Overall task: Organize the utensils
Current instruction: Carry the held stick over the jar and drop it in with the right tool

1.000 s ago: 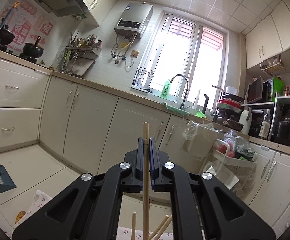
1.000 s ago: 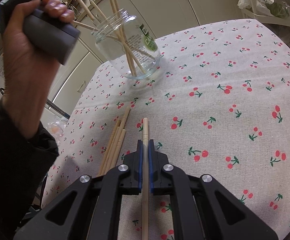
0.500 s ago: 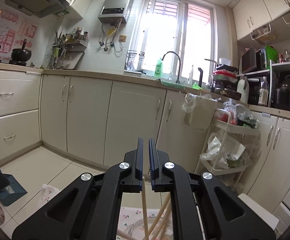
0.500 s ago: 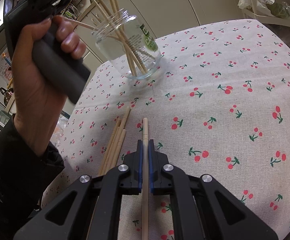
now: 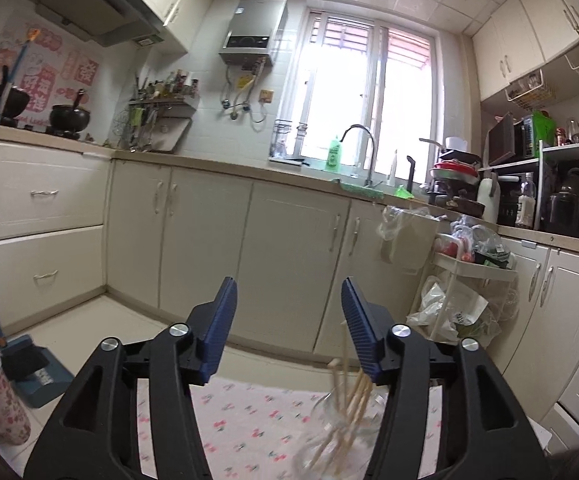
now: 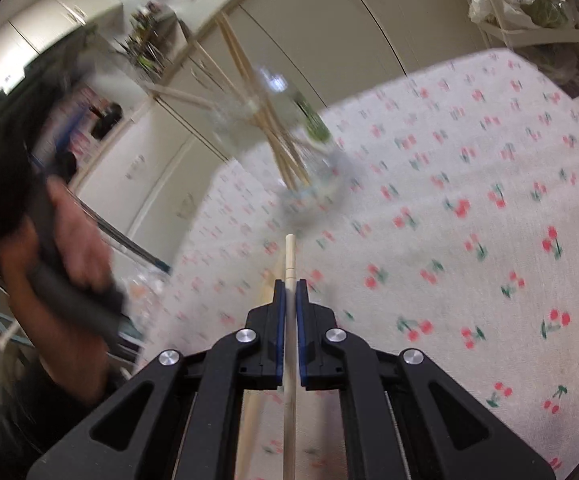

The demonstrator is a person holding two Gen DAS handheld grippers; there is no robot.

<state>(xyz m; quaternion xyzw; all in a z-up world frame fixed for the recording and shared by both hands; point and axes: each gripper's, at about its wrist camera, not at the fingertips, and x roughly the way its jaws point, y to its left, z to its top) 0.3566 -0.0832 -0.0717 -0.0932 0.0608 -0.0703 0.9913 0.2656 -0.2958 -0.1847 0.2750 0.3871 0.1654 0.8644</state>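
Left gripper (image 5: 287, 320) spread wide, blue pads well apart and gripping nothing, raised above the cherry-print tablecloth (image 5: 245, 420) and facing the kitchen cabinets (image 5: 289, 256). Below and to the right of it, partly behind the right finger, a clear glass jar (image 5: 341, 436) with several wooden chopsticks (image 5: 355, 392) leaning inside, tops fanned out. Right gripper (image 6: 290, 284) clenched on a single chopstick (image 6: 290, 252), tip poking forward past the pads, shaft running back between the fingers. More loose chopsticks (image 6: 263, 292) flat on the cloth just left of it. Jar blurred farther ahead on the table. Left hand (image 6: 61, 248) on its handle at the left edge, blurred.
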